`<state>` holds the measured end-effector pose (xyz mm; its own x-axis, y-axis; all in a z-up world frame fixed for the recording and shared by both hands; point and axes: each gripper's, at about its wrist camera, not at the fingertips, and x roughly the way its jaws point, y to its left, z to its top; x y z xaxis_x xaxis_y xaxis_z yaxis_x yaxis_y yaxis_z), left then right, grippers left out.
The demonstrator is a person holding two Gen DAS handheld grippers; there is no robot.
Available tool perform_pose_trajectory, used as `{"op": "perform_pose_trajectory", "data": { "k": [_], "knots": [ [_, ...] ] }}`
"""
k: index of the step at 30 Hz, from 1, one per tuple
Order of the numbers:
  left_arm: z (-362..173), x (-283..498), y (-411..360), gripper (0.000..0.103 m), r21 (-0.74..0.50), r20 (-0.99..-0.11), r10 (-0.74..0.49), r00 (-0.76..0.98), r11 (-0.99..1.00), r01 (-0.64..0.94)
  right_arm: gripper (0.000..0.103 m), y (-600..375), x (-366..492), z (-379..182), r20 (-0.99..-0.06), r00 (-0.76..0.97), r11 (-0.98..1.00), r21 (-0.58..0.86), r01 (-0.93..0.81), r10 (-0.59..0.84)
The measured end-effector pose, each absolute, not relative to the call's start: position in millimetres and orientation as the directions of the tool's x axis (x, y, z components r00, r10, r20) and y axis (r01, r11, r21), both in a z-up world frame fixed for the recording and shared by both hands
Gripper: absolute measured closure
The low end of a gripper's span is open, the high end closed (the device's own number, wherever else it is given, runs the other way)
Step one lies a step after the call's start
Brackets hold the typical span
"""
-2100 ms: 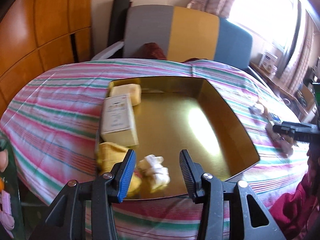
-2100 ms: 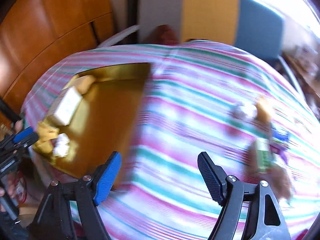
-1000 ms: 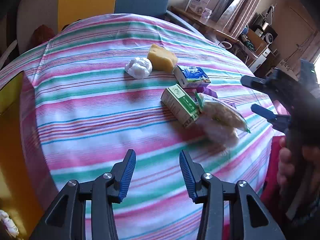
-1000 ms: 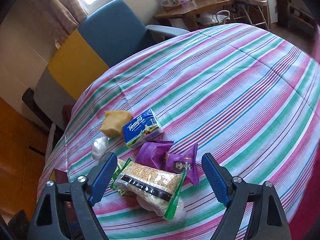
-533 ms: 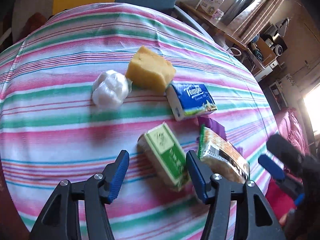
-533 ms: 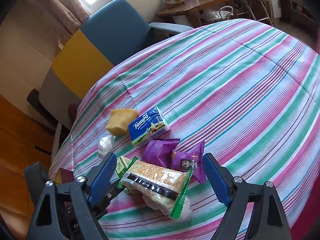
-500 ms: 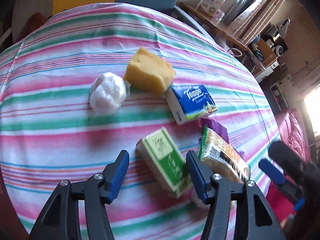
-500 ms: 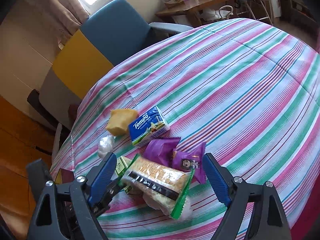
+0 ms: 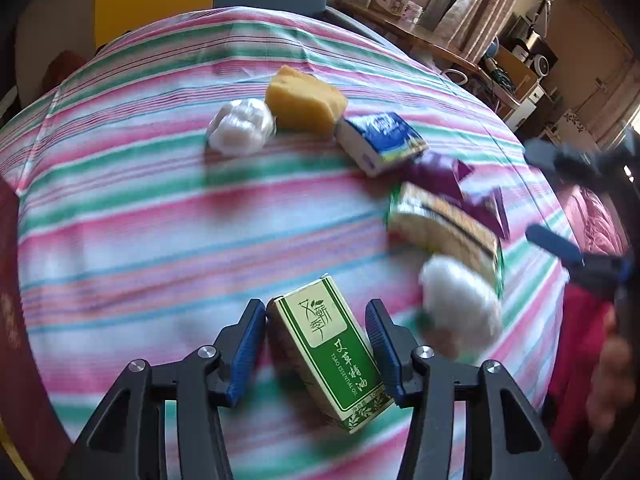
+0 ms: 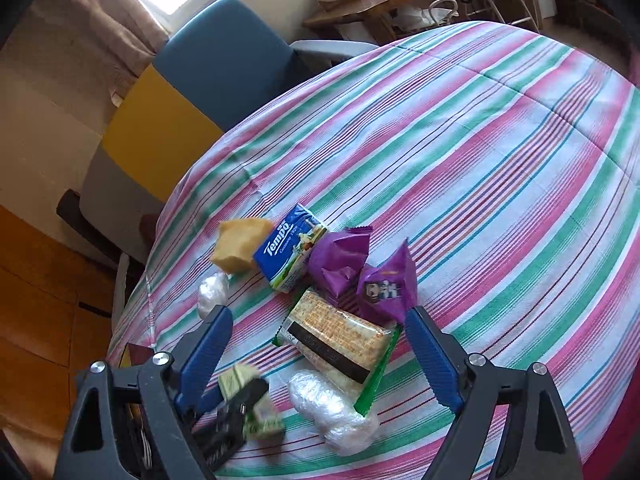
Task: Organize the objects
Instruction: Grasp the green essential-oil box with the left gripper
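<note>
Pick-up stage of the sorting task. Left tongs point(image 9: 316, 354) straddle the green-and-white cardboard carton of essential oil point(image 9: 330, 356), which lies near the front edge of the round desk under its pink, green and white striped cloth point(image 9: 132, 208). Their jaws have just been closing with the carton between them: the blue pad on the left side sits at the carton's edge, while the right pad appears just beside the other edge; whether both pads already press cannot be told, so the grip is judged not yet made.

Right tongs point(image 10: 318, 358) hover with jaws wide apart and nothing held, above the clear-wrapped cracker packet with green ends point(image 10: 338, 340); two purple snack pouches point(image 10: 362, 272) lie just behind it, a crumpled clear plastic ball point(image 10: 332, 414) just in front.

Further back lie a blue tissue pack point(image 10: 290, 252), a yellow sponge block point(image 10: 240, 248) and a second white plastic wad point(image 9: 240, 126).

Next move, as judged: finish closing on the carton's long sides, lift it clear of the cloth, and carry it to wherever the sorted things are kept. The carton lies askew between the jaws and may twist.
</note>
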<state>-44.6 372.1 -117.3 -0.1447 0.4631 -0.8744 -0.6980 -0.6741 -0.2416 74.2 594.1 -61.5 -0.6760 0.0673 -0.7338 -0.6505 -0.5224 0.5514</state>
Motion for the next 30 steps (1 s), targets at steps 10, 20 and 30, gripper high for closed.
{"op": "perform_pose_trajectory", "data": {
  "k": [10, 20, 30],
  "knots": [
    [-114, -9, 313, 0.05, -0.255, -0.848, 0.507, -0.152, -0.643, -0.722, 0.021, 610, 91, -62, -0.739, -0.651, -0.437, 0.536, -0.723, 0.172],
    [-117, -12, 309, 0.05, -0.294, -0.836, 0.533, -0.13, -0.636, -0.714, 0.045, 597, 66, -64, -0.802, -0.583, -0.548, 0.432, -0.717, 0.129],
    [-120, -15, 306, 0.05, -0.331, -0.824, 0.555, -0.111, -0.632, -0.7, 0.032, 575, -22, -45, -0.877, -0.409, -0.895, -0.051, -0.442, 0.252]
  ]
}}
